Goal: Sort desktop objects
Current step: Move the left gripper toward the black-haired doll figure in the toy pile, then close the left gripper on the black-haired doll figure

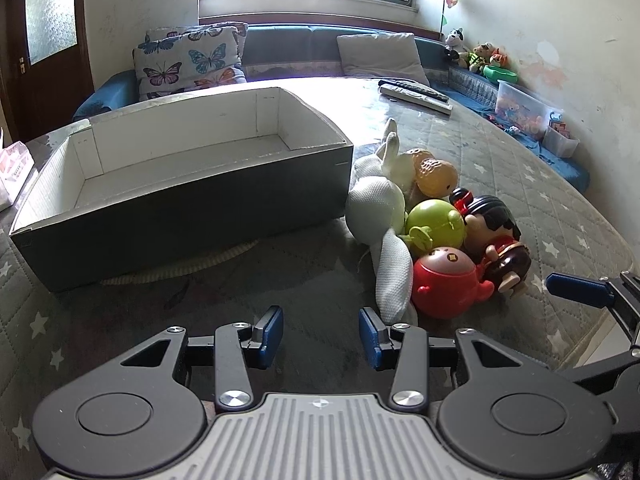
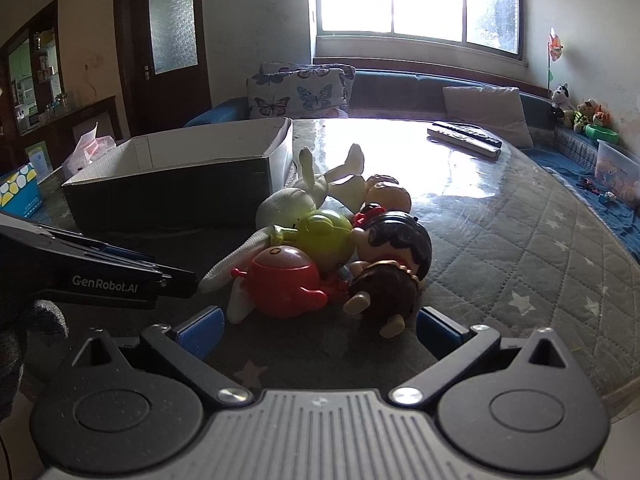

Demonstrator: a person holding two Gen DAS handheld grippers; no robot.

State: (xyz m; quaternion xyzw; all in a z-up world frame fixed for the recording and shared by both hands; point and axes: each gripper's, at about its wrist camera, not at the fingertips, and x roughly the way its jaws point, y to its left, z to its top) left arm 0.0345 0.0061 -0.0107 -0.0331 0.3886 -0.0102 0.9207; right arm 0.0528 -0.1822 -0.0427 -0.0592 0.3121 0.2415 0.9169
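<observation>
Plush rabbit (image 1: 394, 256) — lengthwise beside box (image 1: 180, 200), ears rearward

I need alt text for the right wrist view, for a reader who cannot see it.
The open right gripper faces a pile of toys on a quilted table, nothing between its fingers. An empty box stands behind on the left; the left gripper enters from the left.

We see an open cardboard box (image 1: 180, 184), dark outside and white inside, upright on the quilted table (image 1: 520, 200). Just beside its right end lies a heap of toys: a white plush rabbit (image 1: 376, 204), an orange figure (image 1: 436, 176), a green one (image 1: 436, 222), a red one (image 1: 448, 280) and a black-haired doll (image 1: 496, 232), all touching.
</observation>
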